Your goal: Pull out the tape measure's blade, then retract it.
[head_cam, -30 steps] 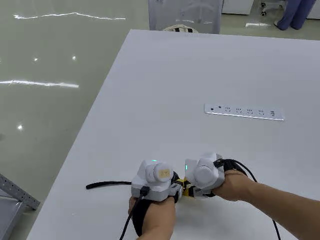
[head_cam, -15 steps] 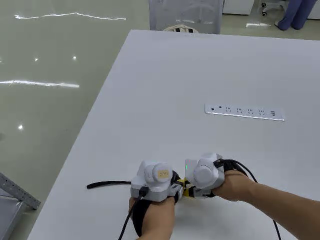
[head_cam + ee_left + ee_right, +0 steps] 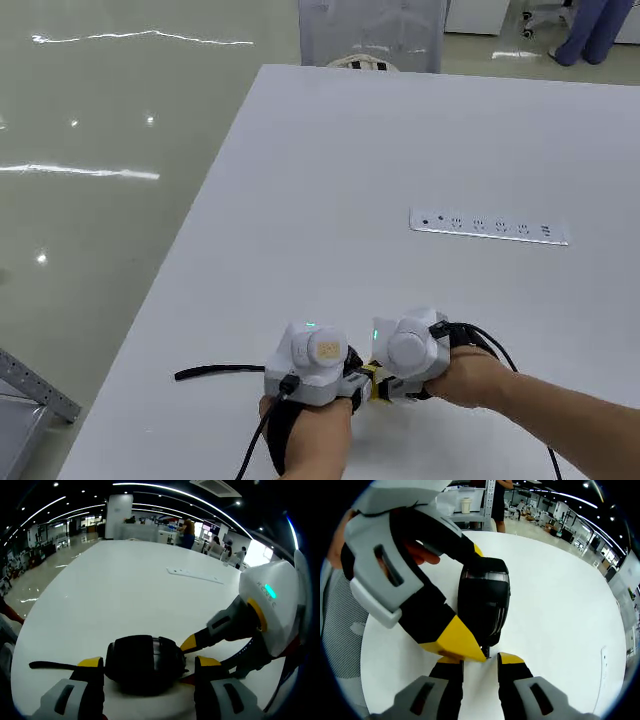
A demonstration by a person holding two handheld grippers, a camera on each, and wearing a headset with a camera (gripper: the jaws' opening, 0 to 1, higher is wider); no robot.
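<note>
A black tape measure (image 3: 142, 662) sits low over the white table (image 3: 330, 180), and my left gripper (image 3: 148, 664) is shut on its case from both sides. In the right gripper view the case (image 3: 485, 600) stands upright in the left gripper (image 3: 477, 602), its blade slot pointing down toward me. My right gripper (image 3: 481, 661) has its yellow tips drawn close, with a narrow gap showing around the small blade hook (image 3: 488, 654). Seen from the head, the left gripper (image 3: 352, 377) and right gripper (image 3: 374, 380) meet nose to nose at the table's near edge, hiding most of the tape measure (image 3: 366, 376).
A white power strip (image 3: 488, 225) lies further out on the right. A black strap (image 3: 215, 371) trails left from the left hand near the table's left edge. Cables run back from both grippers. A chair (image 3: 370, 30) stands past the far end.
</note>
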